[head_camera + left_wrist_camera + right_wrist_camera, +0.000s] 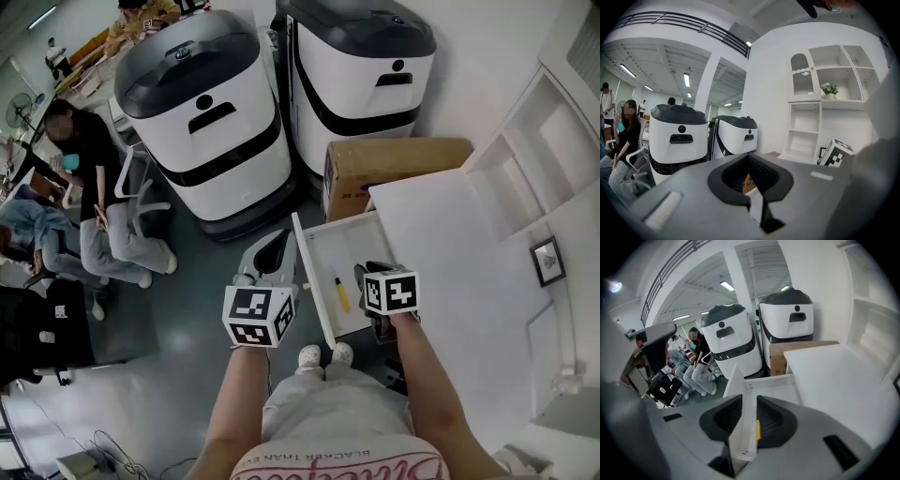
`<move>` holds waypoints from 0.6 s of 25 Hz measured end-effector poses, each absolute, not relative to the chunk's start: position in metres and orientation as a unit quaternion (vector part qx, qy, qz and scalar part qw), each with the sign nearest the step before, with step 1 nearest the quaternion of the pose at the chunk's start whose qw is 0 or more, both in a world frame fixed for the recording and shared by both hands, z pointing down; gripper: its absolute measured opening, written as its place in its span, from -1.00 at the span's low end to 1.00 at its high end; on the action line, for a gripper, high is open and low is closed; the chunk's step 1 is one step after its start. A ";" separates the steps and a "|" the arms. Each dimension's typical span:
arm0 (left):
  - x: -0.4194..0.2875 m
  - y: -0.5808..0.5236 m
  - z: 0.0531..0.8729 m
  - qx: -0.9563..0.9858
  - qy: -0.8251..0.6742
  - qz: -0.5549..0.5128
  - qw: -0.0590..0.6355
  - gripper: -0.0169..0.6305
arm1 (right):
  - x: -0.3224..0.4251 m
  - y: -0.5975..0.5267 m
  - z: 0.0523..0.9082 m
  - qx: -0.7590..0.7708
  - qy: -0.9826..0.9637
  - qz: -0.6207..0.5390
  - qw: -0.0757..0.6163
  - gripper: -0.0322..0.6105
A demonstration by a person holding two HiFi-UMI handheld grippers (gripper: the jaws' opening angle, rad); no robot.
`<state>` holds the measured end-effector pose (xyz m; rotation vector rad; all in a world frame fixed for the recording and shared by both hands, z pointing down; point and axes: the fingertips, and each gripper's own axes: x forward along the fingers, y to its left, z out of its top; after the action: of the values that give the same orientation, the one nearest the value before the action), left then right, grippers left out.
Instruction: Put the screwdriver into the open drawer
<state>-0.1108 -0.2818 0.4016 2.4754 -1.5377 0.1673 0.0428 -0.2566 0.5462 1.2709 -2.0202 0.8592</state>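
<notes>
Already in the drawer: the slim yellow-handled screwdriver (pixel 341 292) lies on the floor of the open white drawer (pixel 310 277), centre of the head view, near its front panel; the task looks done.
Right gripper (pixel 749 404): hangs over the drawer's lower right part, jaws part-way apart and clamped on nothing; only the drawer panel and a yellow sliver show through the gap.
Left gripper (pixel 750 159): left of the drawer front and clear of it, jaws together at the tips, empty.
Risk, right side: dipping low while pulling away could catch the drawer panel or flick the tool out.
Risk, left side: a swing rightward could knock the drawer front and shove it back under the white bench (pixel 441 244).
Risk, tool: the round handle may roll if jolted.
</notes>
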 end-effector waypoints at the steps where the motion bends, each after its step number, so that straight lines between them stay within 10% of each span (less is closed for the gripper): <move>1: -0.110 -0.281 0.398 0.844 -0.523 0.055 0.107 -0.92 | 0.043 -0.257 0.539 0.480 -0.763 0.319 0.291 -0.59; 15: -0.096 -0.276 0.343 0.856 -0.514 0.015 0.060 -0.92 | 0.039 -0.260 0.433 0.489 -0.819 0.226 0.196 -0.88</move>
<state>-0.0961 -0.2760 0.3430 2.5903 -1.5550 0.0439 0.0395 -0.2597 0.4334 1.3710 -2.2961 0.6321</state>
